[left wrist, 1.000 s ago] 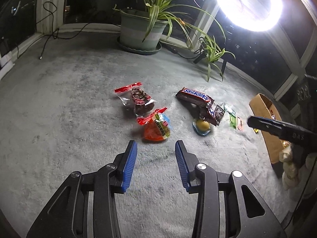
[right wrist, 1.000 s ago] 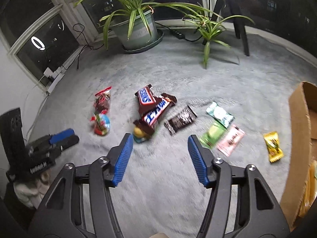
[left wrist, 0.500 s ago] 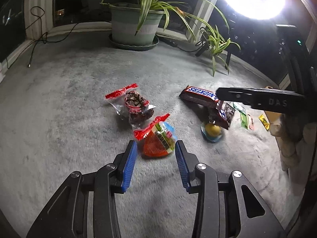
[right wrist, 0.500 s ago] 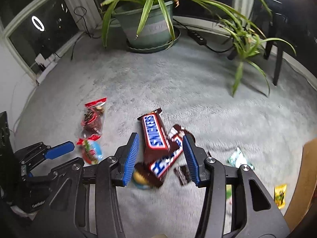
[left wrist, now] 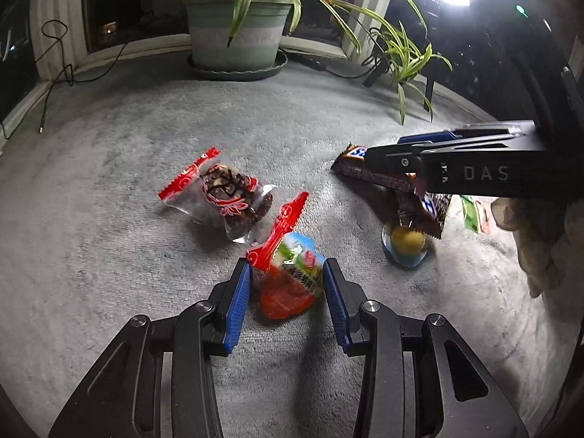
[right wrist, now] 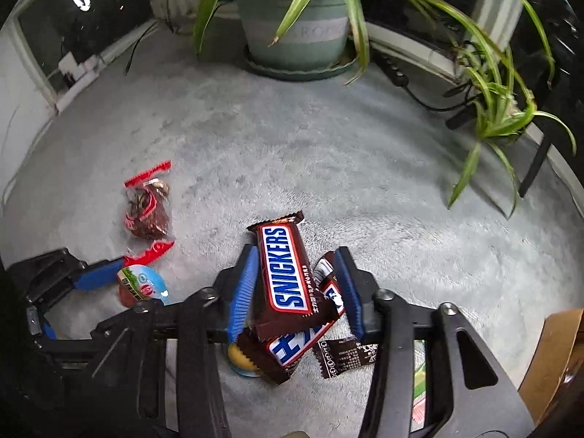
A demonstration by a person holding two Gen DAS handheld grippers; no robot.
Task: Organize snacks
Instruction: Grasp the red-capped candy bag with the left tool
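Pick-up step: my right gripper (right wrist: 297, 286) is closing around the top Snickers bar (right wrist: 286, 273) on the carpet (right wrist: 328, 168); pads not yet pressing. My left gripper (left wrist: 286, 297) straddles the orange jelly cup (left wrist: 292, 279), unclenched. Next, I judge: finish both squeezes, then lift.

I read "SNICKERS" in blue on the brown bar wrapper (right wrist: 284, 270) between my right tongs (right wrist: 297, 288), whose black side reads "DAS".

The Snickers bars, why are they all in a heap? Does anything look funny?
Yes. Two Snickers bars lie crossed, one atop the other, partly covering a yellow candy. The right claw is closing around the top bar. Other snacks lie scattered on the carpet, none torn.
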